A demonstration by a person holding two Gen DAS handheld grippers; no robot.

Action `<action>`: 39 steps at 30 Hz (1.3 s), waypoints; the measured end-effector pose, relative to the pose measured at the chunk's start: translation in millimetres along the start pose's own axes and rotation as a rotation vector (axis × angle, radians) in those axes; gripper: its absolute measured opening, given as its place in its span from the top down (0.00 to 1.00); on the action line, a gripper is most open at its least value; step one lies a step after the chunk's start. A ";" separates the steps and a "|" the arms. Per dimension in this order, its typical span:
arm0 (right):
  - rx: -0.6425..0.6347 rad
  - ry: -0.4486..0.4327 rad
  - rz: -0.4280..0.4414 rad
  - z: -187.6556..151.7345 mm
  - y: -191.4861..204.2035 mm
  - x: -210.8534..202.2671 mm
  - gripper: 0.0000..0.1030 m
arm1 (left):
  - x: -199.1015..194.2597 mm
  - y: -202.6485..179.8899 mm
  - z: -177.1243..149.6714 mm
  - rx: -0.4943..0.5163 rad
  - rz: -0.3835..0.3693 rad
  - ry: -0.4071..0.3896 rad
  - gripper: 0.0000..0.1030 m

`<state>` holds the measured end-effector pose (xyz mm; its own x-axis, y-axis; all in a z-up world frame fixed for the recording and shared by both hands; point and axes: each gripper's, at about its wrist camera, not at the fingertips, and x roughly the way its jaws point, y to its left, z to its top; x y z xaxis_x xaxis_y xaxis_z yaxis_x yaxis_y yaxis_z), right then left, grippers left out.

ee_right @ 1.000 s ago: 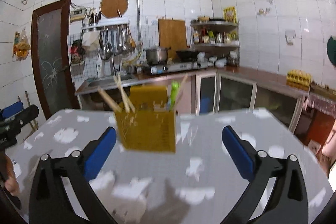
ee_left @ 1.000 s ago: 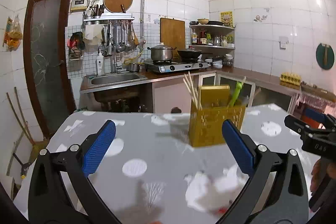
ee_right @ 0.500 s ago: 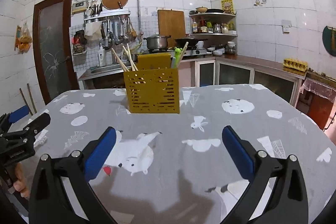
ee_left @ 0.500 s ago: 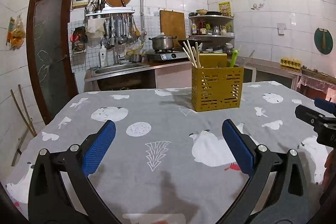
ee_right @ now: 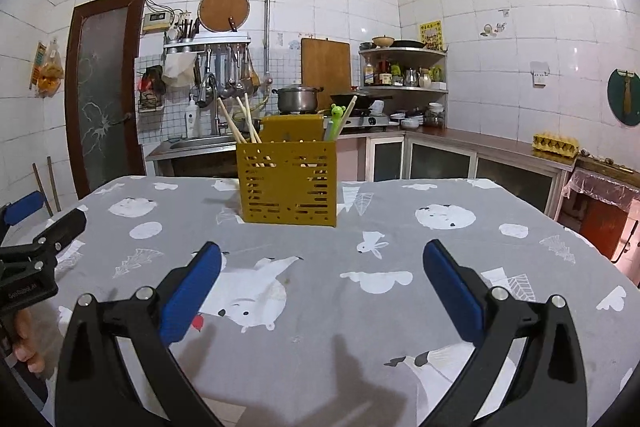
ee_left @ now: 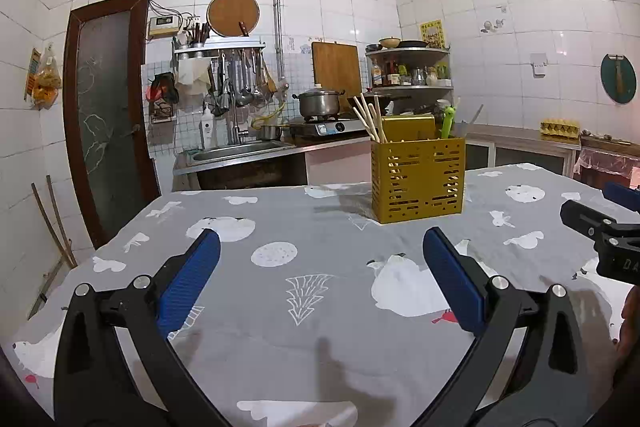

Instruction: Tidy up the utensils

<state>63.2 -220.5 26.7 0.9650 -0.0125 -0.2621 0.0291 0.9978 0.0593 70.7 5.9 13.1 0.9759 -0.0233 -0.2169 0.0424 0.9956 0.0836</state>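
A yellow perforated utensil holder stands upright on the table's far half; it also shows in the right wrist view. Wooden chopsticks lean out of its left compartment and a green-topped utensil stands in its right one. My left gripper is open and empty, low over the near side of the table, well short of the holder. My right gripper is open and empty, also short of the holder. Each gripper shows at the edge of the other's view.
The table wears a grey cloth with white animal prints. Behind it are a sink counter, a stove with a pot, a corner shelf and a brown door at the left. A person's hand shows by the other gripper.
Both grippers have drawn back and dropped lower toward the near side of the table, so the holder now looks farther off. Both stay open and empty.
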 end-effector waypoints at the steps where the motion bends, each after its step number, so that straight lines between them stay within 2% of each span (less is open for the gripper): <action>1: 0.007 -0.002 0.002 -0.1 -1.3 -0.4 0.04 | -0.3 0.5 0.3 -0.001 0.005 -0.001 0.05; 12: -0.016 -0.031 -0.011 -1.9 3.8 -7.1 0.04 | -1.1 7.3 0.2 -0.029 -0.014 -0.006 0.05; 39: -0.022 -0.021 -0.024 -1.7 5.5 -6.3 0.04 | -1.2 12.8 0.0 -0.051 -0.015 -0.001 0.05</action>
<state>56.8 -214.8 27.0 0.9694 -0.0372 -0.2427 0.0464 0.9984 0.0323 70.0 18.7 14.4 0.9755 -0.0388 -0.2165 0.0465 0.9984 0.0307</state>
